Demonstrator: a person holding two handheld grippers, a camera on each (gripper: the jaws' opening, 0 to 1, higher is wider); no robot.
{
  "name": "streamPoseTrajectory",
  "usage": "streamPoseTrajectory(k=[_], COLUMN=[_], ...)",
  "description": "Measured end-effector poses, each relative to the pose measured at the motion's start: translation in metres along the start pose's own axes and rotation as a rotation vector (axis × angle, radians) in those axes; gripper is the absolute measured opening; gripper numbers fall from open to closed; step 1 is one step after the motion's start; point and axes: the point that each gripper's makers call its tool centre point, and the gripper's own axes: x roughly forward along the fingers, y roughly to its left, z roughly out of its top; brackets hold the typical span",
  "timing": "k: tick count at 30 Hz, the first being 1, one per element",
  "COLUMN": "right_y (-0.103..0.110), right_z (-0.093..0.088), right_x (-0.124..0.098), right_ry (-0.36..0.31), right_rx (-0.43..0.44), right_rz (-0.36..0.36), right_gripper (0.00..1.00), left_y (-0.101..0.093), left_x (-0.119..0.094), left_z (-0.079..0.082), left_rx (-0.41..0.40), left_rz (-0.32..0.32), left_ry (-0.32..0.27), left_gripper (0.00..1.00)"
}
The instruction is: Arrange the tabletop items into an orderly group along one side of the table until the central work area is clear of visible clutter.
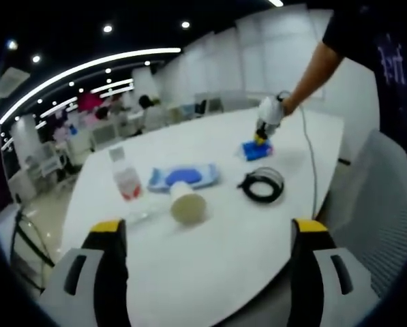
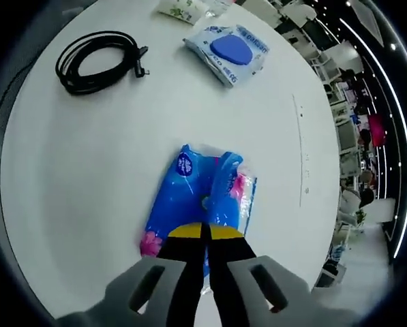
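Right gripper (image 2: 204,235) is pinched tight on the crinkly edge of the blue tissue pack (image 2: 196,201), which lies flat out toward the far edge of the white table (image 2: 87,170). My worry: that thin film could slip or tear if it's dragged, since the bite looks shallow. Further out sit a coiled black cable (image 2: 97,61) and a blue-lidded wipes pack (image 2: 232,51), well apart. Left gripper (image 1: 210,235) hangs wide open at the near edge, facing a tipped paper cup (image 1: 187,202) and a small bottle (image 1: 126,175).
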Motion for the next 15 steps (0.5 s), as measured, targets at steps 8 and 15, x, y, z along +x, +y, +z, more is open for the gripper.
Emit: streamPoseTrajectory(k=[8,15], right_y=[-0.012,-0.022], right_z=[-0.002,0.014], right_x=[-0.007,-0.019], right_ry=[0.005,-0.080], right_rx=[0.095,0.366], right_rz=[-0.061,-0.142], right_gripper=[0.12,0.29], left_y=[0.001,0.002], left_x=[0.001,0.001], left_z=[-0.001,-0.003], left_rx=[0.002,0.010], left_rz=[-0.002,0.001], left_ry=[0.010,0.018], left_gripper=[0.96,0.96])
